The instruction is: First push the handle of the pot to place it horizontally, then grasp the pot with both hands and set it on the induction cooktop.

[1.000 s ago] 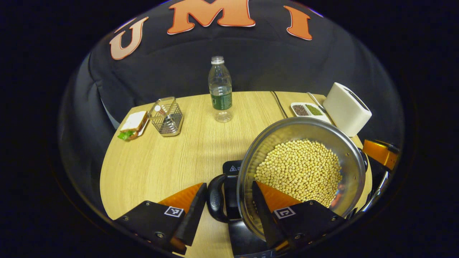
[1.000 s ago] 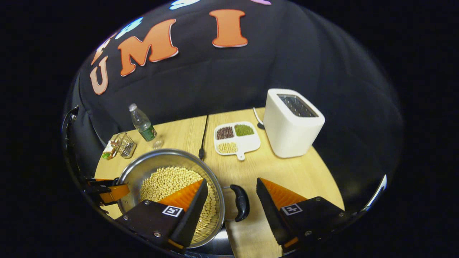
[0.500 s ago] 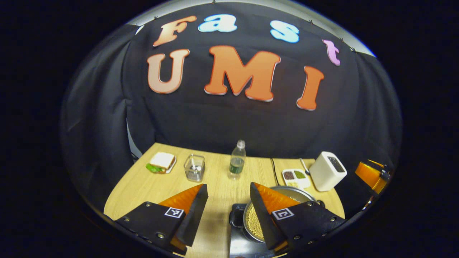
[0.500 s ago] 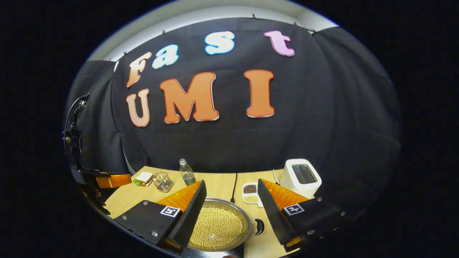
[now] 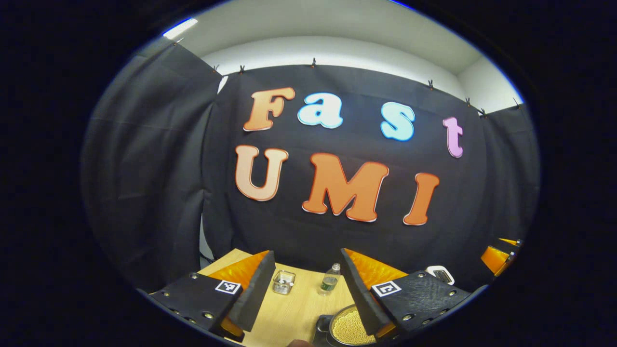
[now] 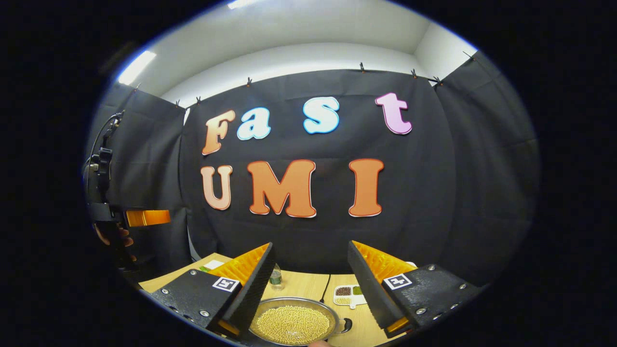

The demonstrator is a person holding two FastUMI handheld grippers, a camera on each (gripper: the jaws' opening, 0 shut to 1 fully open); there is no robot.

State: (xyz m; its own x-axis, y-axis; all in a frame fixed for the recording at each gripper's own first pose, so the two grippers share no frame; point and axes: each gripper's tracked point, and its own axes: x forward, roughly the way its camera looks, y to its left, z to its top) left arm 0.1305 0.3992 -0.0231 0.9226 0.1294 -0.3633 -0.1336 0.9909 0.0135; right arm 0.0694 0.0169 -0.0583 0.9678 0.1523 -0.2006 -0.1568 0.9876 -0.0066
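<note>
**Left gripper view: pot's parked, both tools up and away**

Left tool [image 5: 303, 284] is spread wide with nothing in it, and so is the right tool [image 6: 311, 282]. The pot [image 6: 294, 325] of beans sits bottom centre of the right gripper view, on the dark cooktop [image 5: 320, 327] as far as I can tell, handle [image 6: 348, 325] sticking out sideways. I'd say it's basically done. Best move: back off gently, don't bump the rim.
</note>
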